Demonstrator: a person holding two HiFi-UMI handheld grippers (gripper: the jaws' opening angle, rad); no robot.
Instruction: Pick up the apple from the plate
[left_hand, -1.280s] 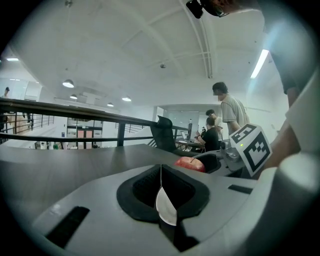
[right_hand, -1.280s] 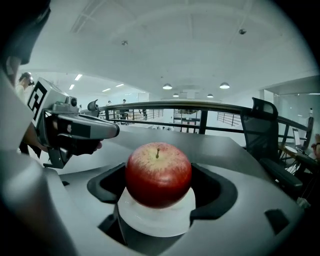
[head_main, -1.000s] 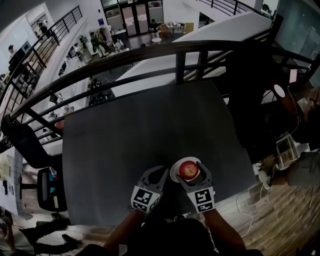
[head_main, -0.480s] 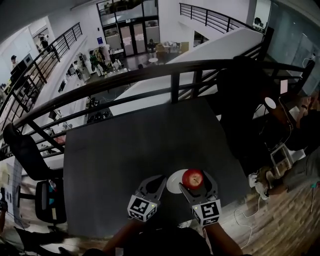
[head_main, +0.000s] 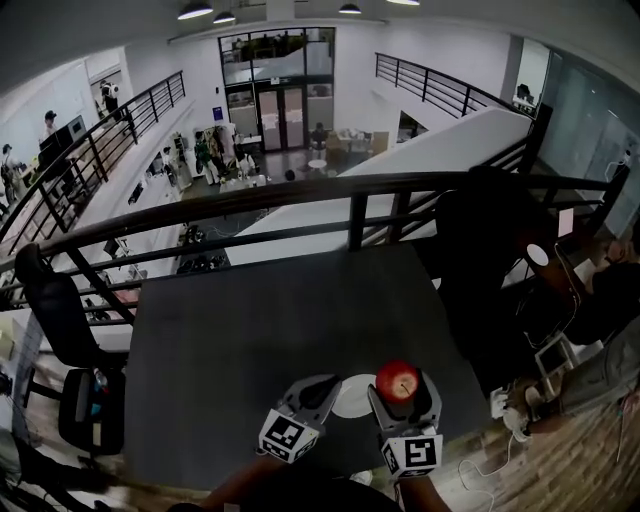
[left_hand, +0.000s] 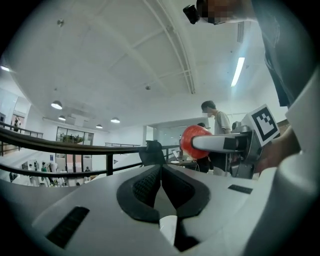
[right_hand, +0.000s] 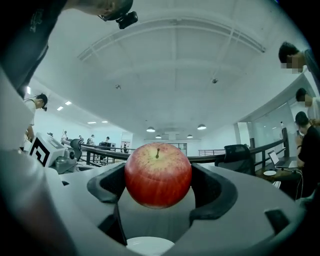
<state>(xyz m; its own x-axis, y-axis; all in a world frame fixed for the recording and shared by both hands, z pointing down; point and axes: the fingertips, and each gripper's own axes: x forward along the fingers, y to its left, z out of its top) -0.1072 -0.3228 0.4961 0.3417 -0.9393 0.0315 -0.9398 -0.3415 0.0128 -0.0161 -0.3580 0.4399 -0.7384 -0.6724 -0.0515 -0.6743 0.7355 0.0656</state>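
Apple (head_main: 398, 380) clamped in right gripper (right_hand: 160, 176), clear of white plate (head_main: 350, 398)

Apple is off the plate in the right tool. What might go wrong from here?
1. The right tool grips the round apple only at its sides. If it slips, it would likely hit the plate and might roll off the table, whose near edge is close.
2. The left tool, shut and empty, sits right beside the plate and could nudge it.

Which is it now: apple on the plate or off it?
Off: the right tool clamps the apple, lifted clear of the white plate.
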